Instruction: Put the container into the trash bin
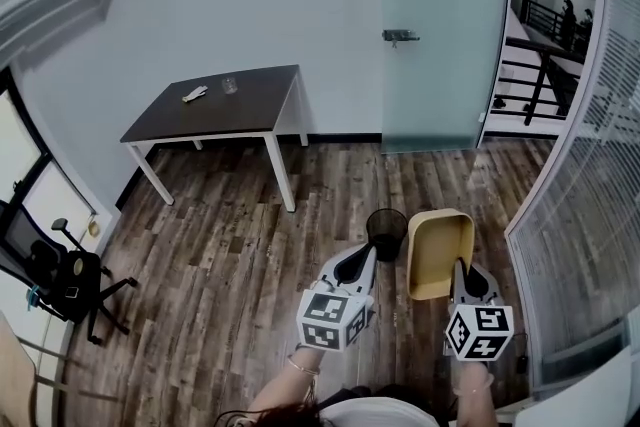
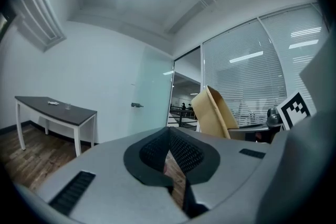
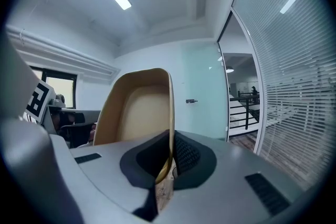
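Tan container (image 1: 440, 250) hangs just right of the trash bin (image 1: 386, 230), not yet over it. Right gripper (image 1: 463, 270) pinches its rim edge; left gripper (image 1: 365, 260) closed, empty. Looks light, thin-walled, likely flexes; rim pinch probably suffices.

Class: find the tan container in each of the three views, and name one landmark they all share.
Head view: container, lower right, beside the bin.
Left gripper view: container, right of centre.
Right gripper view: container, centre-left, between the jaws.
Shared landmark: the door handle.
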